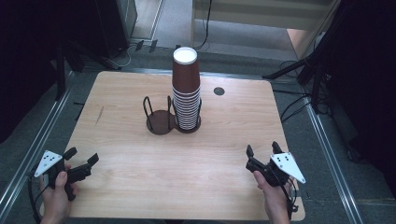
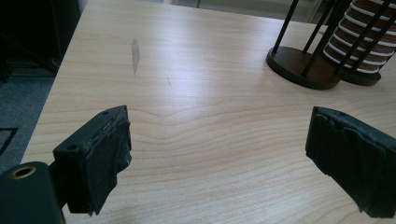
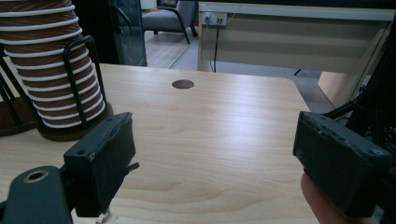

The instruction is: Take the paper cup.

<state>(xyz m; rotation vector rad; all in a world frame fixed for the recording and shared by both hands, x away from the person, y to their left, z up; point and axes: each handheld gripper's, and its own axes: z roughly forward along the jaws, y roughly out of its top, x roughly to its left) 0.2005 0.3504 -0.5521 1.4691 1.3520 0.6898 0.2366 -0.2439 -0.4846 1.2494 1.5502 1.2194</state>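
- High view: a tall stack of brown paper cups [image 1: 186,88], nested upside down with white rims showing as bands, stands in the right-hand bay of a two-bay black wire cup holder [image 1: 161,122] near the middle of the wooden table [image 1: 121,163]; the left-hand bay is empty.
- The left gripper [image 1: 82,161] hangs over the near left corner of the table, jaws spread wide, nothing between them.
- The right gripper [image 1: 263,151] sits at the near right edge, likewise gaping and empty; both are well apart from the stack.
- Paper cups are probably light, thin-walled and easily crushed, and nested ones tend to cling together.
- A gentle pinch across the topmost cup's side wall, just below its white base [image 1: 185,55], looks the safest hold; the tall stack could tip if pushed sideways.
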